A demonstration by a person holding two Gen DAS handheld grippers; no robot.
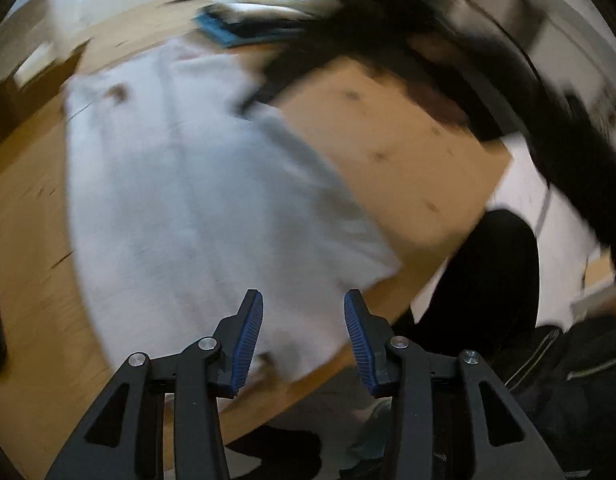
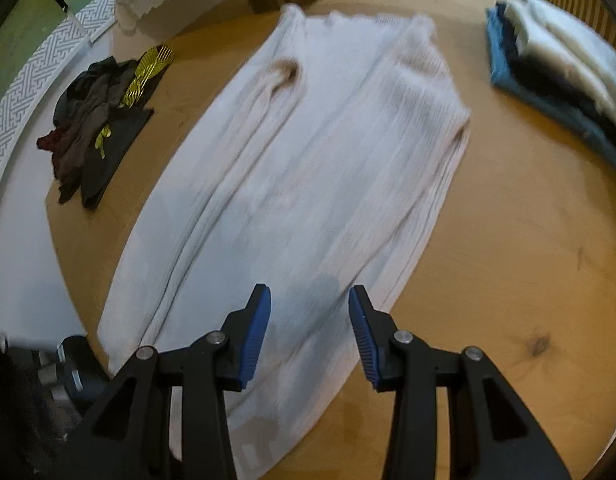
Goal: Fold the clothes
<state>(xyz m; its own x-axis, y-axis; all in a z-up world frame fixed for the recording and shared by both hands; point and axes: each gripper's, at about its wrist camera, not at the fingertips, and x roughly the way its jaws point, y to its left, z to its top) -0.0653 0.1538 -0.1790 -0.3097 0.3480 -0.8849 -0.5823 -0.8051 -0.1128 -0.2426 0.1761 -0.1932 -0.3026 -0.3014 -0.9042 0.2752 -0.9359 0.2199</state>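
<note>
White ribbed garment (image 2: 308, 168) flat (on wood), beneath spread right hand-held gripper (image 2: 310, 296)

1. A light wooden table (image 2: 508, 264) with dark knots in the grain carries everything; in the blurred left wrist view its top (image 1: 392, 136) runs to an edge.
2. A white ribbed knit garment (image 2: 308, 168) lies flat along the middle, lengthwise, seen also as (image 1: 179, 200).
3. A crumpled dark cloth pile (image 2: 95, 132) with yellow markings sits well apart, at the left edge.
4. A stack of folded clothes (image 2: 560, 76), blue at the bottom and white on top, lies to the right.
</note>
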